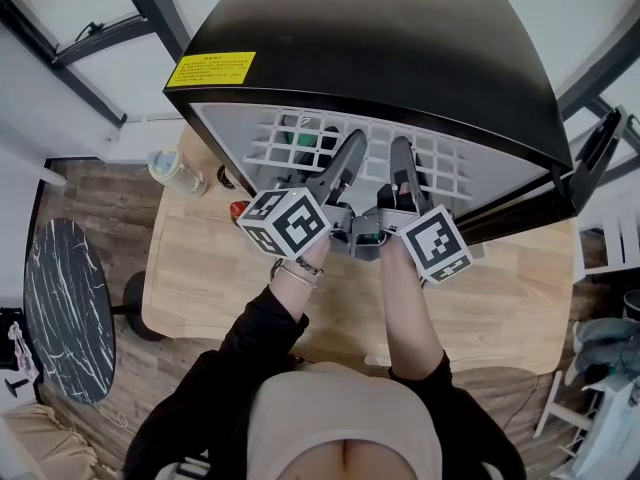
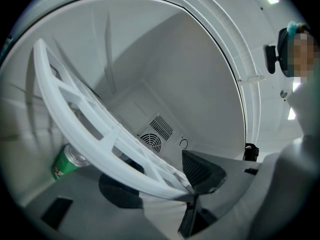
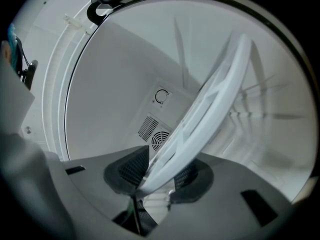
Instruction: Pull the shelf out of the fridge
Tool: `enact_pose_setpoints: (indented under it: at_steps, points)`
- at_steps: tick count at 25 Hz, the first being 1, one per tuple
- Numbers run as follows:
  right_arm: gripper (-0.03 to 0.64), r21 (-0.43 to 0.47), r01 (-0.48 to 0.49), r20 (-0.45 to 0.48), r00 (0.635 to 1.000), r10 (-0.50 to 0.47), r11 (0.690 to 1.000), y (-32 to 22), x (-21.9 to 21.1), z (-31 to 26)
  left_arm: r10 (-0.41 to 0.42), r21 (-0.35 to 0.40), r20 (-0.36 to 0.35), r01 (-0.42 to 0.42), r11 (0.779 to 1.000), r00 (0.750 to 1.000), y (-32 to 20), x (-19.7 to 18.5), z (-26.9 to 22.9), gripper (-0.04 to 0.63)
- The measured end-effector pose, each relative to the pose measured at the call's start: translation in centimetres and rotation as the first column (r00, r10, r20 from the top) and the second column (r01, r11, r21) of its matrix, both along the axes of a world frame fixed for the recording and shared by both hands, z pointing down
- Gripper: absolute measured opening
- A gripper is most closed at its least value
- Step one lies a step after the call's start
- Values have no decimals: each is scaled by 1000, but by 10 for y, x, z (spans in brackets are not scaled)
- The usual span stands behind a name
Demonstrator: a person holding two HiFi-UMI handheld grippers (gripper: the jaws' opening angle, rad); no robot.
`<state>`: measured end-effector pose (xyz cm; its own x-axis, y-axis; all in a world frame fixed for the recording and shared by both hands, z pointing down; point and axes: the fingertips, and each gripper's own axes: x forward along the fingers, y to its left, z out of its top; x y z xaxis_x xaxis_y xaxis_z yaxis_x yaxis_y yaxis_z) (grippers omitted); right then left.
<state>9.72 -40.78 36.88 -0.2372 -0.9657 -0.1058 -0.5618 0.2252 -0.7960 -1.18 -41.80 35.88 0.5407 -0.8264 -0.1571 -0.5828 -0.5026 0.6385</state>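
Shelf (image 2: 102,161) in left claw (image 1: 350,153) and right claw (image 1: 402,158)

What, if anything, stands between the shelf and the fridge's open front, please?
Nothing visible. The shelf has its front rim between the fingers of the left gripper and right gripper at the fridge mouth; a green can lies below, off its path.

Green can (image 2: 67,160); jar (image 1: 175,171) at wooden table (image 1: 200,278) corner; black marble table (image 1: 65,308) beside.
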Motion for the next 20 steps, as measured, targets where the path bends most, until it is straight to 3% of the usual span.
enact_pose_setpoints:
  at_steps: [20]
  points:
    - [143, 0, -1, -5, 1000, 1, 1000, 12, 0, 0, 1, -9, -2, -1, 1000, 1000, 11, -1, 1, 239]
